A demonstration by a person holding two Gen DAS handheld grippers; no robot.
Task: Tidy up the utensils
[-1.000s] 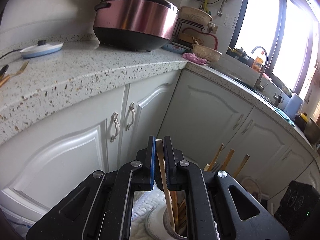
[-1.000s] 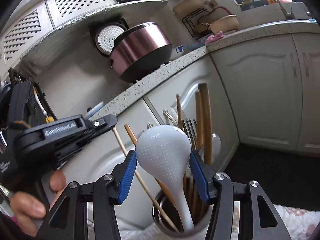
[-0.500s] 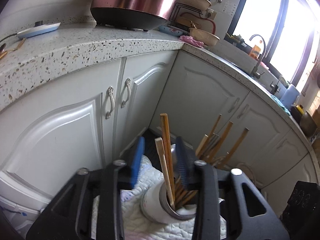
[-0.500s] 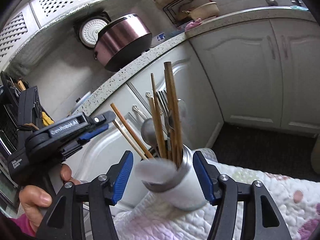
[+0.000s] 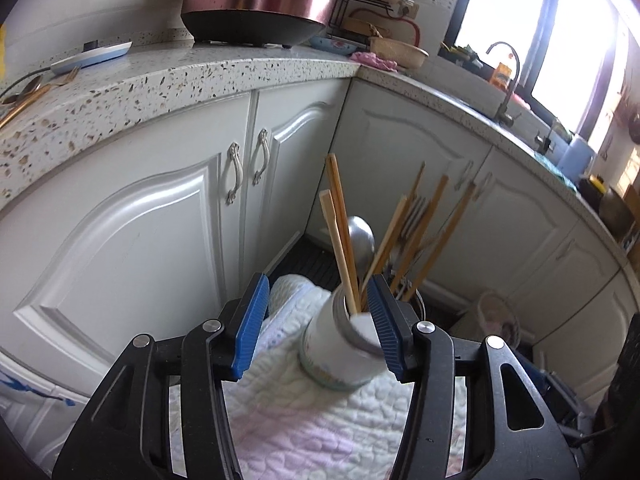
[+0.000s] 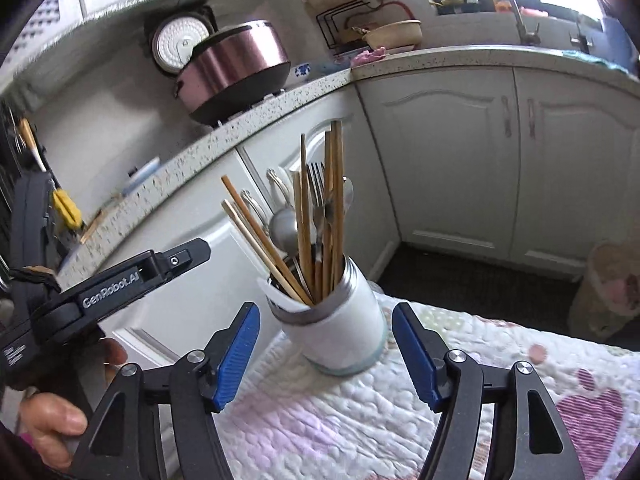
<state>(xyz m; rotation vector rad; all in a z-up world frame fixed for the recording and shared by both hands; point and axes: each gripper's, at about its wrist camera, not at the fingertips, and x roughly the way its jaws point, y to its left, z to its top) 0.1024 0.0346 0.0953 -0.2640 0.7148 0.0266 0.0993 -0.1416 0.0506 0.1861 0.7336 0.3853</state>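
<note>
A white utensil holder (image 6: 338,320) stands on a quilted cloth (image 6: 400,412); it also shows in the left wrist view (image 5: 336,352). It holds several wooden chopsticks (image 6: 332,208), a fork, metal spoons (image 5: 360,236) and a white rice spoon (image 6: 280,296) resting at its rim. My right gripper (image 6: 326,352) is open and empty, just in front of the holder. My left gripper (image 5: 316,320) is open and empty, its fingers either side of the holder's top; it shows from the side in the right wrist view (image 6: 120,280).
White cabinet doors (image 5: 140,220) stand behind the holder under a speckled countertop (image 5: 160,76). A pink rice cooker (image 5: 260,0), baskets, loose utensils (image 5: 24,96) and a sink tap (image 5: 508,80) are on the counter. A small bin (image 6: 612,292) sits on the floor.
My left gripper let go of a chopstick into the holder, opened and drew back. My right gripper dropped the white rice spoon into the holder and drew back.
</note>
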